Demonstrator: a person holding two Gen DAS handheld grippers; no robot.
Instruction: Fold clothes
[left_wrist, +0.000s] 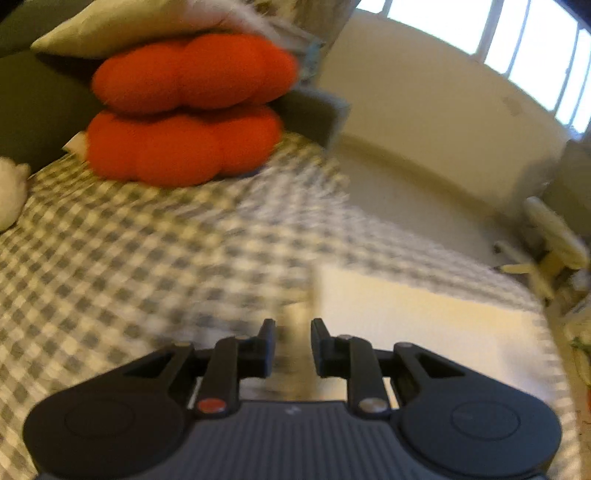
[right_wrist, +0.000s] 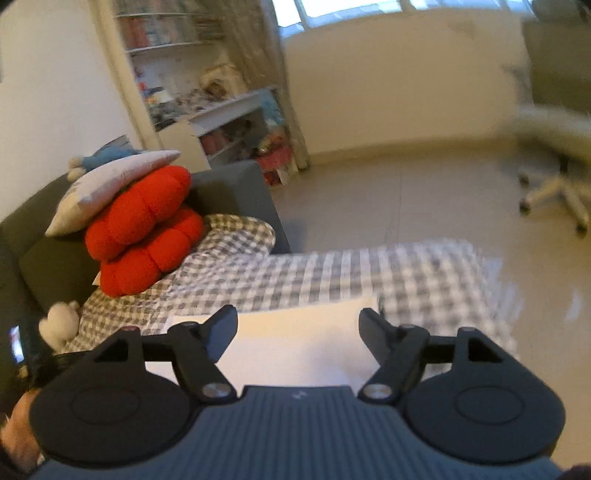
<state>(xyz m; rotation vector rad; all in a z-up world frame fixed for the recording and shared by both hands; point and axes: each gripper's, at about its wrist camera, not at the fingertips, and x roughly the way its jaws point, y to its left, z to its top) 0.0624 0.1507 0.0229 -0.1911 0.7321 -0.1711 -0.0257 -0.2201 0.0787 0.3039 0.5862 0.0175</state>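
Left gripper (left_wrist: 293, 345) nips cream cloth (left_wrist: 424, 317); right gripper (right_wrist: 298, 334) gapes.

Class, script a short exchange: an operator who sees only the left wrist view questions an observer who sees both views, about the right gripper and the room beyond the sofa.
Operator: Is the right gripper open?
Observer: Yes. The right gripper has its jaws wide apart, and the flat cream cloth shows between them.
Operator: What stands beyond the stacked red plush cushions?
Observer: A white shelf unit, crowded with small items.
Operator: Anything behind the pale pillow on top?
Observer: A blue soft toy.
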